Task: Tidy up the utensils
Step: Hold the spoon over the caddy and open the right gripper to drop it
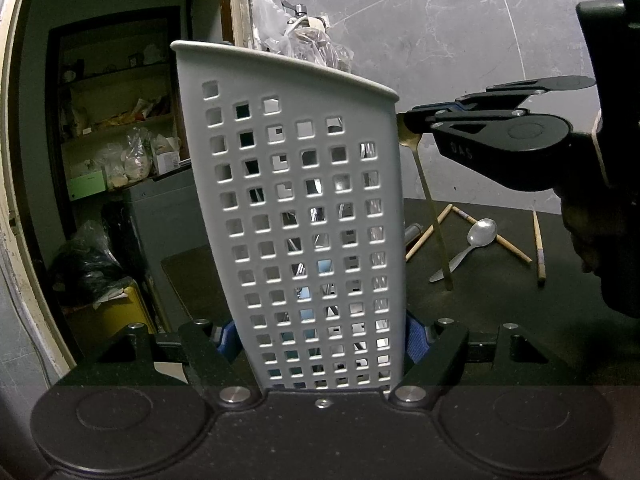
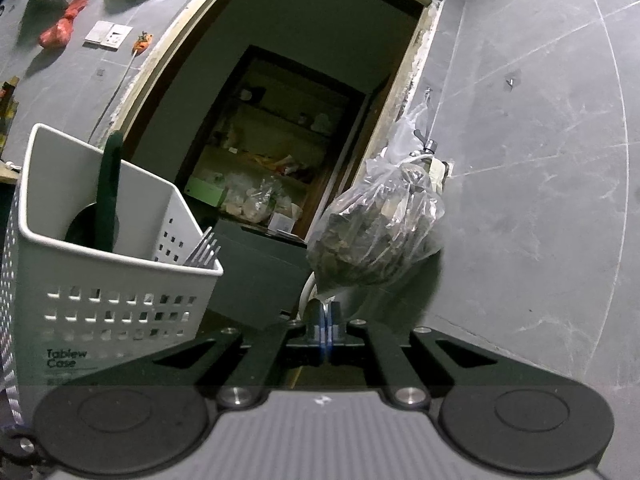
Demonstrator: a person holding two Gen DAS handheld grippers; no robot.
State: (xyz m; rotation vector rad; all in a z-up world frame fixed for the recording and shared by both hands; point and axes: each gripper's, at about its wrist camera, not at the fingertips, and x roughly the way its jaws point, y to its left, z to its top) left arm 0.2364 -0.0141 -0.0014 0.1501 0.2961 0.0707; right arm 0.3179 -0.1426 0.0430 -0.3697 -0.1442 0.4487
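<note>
A white perforated utensil caddy stands upright on the dark table, and my left gripper is shut on it, its blue pads pressing both sides near the base. Just right of the caddy's rim, my right gripper is shut on the bowl end of a gold spoon, which hangs down with its handle tip near the table. The right wrist view shows the right gripper closed and the caddy at left. The caddy holds forks and a dark green handle.
A silver spoon and several wooden chopsticks lie loose on the dark table to the right of the caddy. A plastic bag hangs on the grey tiled wall. A doorway with cluttered shelves opens at left.
</note>
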